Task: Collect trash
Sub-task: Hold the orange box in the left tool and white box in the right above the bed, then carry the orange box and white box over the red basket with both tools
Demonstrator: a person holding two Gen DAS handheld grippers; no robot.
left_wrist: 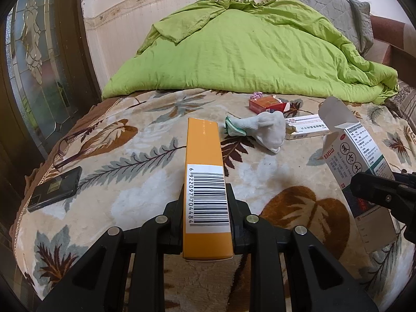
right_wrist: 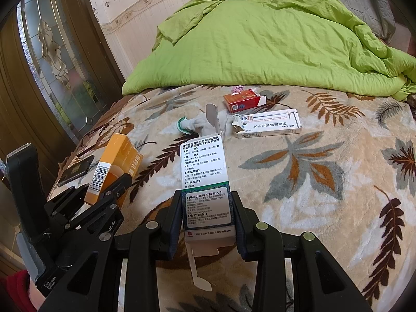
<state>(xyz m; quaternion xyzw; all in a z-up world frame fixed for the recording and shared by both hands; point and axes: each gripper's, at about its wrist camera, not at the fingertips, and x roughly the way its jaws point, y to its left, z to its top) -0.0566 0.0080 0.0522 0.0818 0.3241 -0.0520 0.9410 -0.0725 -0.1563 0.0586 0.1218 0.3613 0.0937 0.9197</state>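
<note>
My left gripper (left_wrist: 205,202) is shut on a long orange box (left_wrist: 204,156) with a barcode, held above the leaf-patterned bed cover (left_wrist: 124,171); the same orange box (right_wrist: 114,166) and left gripper (right_wrist: 104,195) show at the left of the right wrist view. My right gripper (right_wrist: 208,210) is shut on a white medicine box (right_wrist: 205,171) whose end flaps hang open; that medicine box (left_wrist: 358,166) also appears at the right of the left wrist view. Lying on the cover are a red cigarette pack (right_wrist: 243,101), a flat white carton (right_wrist: 270,126), a grey sock (left_wrist: 270,130) and a small pink wrapper (right_wrist: 238,88).
A crumpled green quilt (left_wrist: 247,49) fills the far half of the bed, with a grey pillow (left_wrist: 338,7) behind it. A black phone (left_wrist: 56,188) and glasses (left_wrist: 75,150) lie near the left edge. A dark wooden door with patterned glass (left_wrist: 33,52) stands at the left.
</note>
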